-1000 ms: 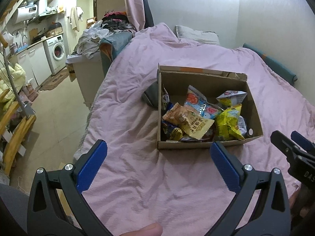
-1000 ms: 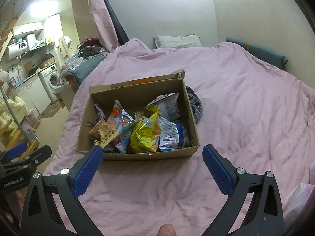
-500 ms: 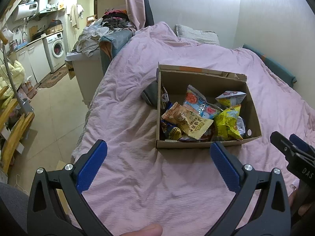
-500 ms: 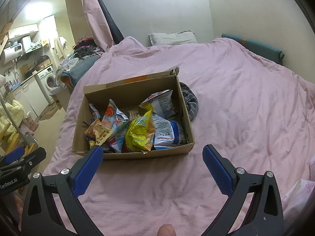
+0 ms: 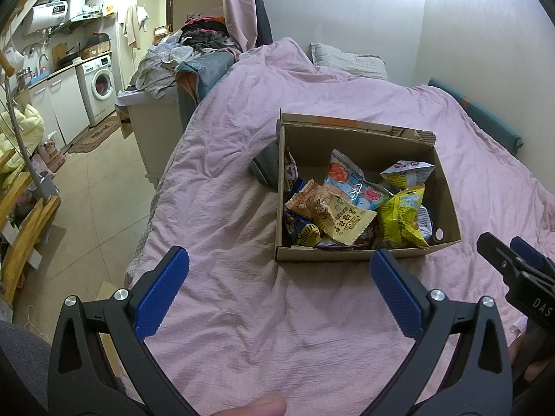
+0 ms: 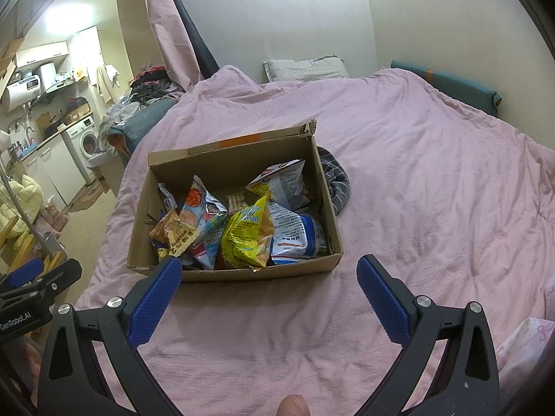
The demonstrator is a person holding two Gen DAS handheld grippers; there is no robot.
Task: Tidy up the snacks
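Both hand-held grippers are held with jaws wide apart and nothing between them: the left hand-held gripper (image 5: 279,291) and the right hand-held gripper (image 6: 269,293). The cardboard box (image 6: 239,274) lies just ahead of both, on the bed (image 6: 416,180), heaped with snacks. The crinkly foil packets are slick and puffed with air, so one could be squeezed out of the pads or burst if clamped hard. The yellow bag (image 6: 248,239) leans on its neighbours; the pile could shift. The thin-walled box may slide on the soft, wrinkled pink cover.
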